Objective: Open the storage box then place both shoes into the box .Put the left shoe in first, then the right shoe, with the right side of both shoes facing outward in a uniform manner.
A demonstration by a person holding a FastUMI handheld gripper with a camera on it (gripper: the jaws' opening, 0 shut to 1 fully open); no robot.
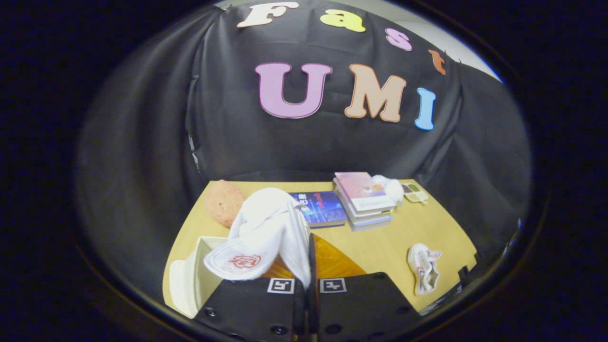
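Observation:
My gripper [308,281] is shut on a white shoe [263,232] with a red mark, both fingers pinching its rim. The shoe hangs tilted over the open white storage box [198,266], which stands just ahead of the left finger. An orange patterned panel of the box [335,259] shows beside the shoe, ahead of the right finger. The second white shoe [423,267], with red and blue trim, lies on its side on the wooden table [380,242], off to the right of the fingers.
Beyond the box lie a blue book [320,206] and a stack of books [365,199] with a white bundle [390,187] on it. A pink round cushion [223,202] sits behind the box. A small tray [414,193] rests near the far right edge.

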